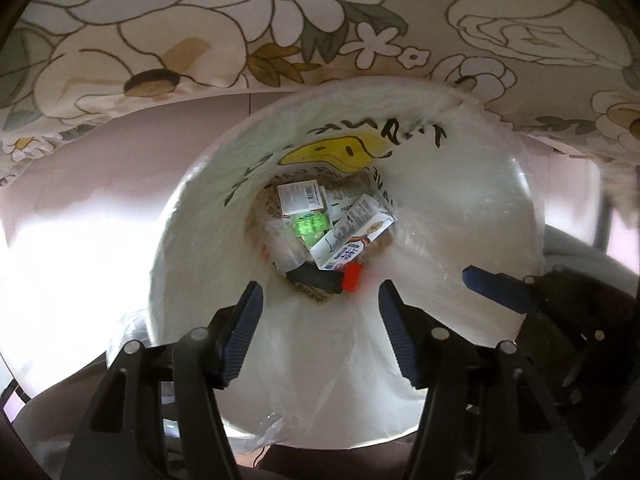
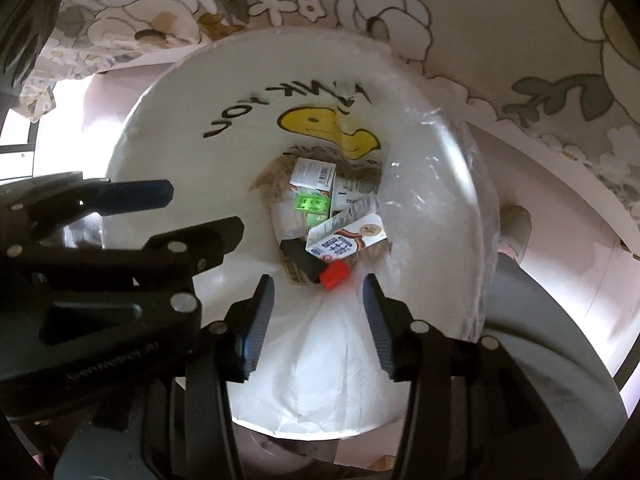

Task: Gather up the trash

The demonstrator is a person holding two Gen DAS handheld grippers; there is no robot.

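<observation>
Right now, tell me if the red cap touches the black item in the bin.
Touching. In the right wrist view the red cap sits directly against the end of the black item, no gap between them; the left wrist view shows the same.

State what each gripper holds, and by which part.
Nothing held. Left gripper and right gripper are both open above the white plastic-lined bin.

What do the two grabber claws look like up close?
Both look alike. The left gripper and the right gripper each have two chunky black arms dotted with round silver bolts. Their fingers carry dark blue pads with fine ridges, like tiny stairs. In the right wrist view, the left gripper's black body has faint raised lettering, too blurred to read. No cables or sleeves show.
</observation>
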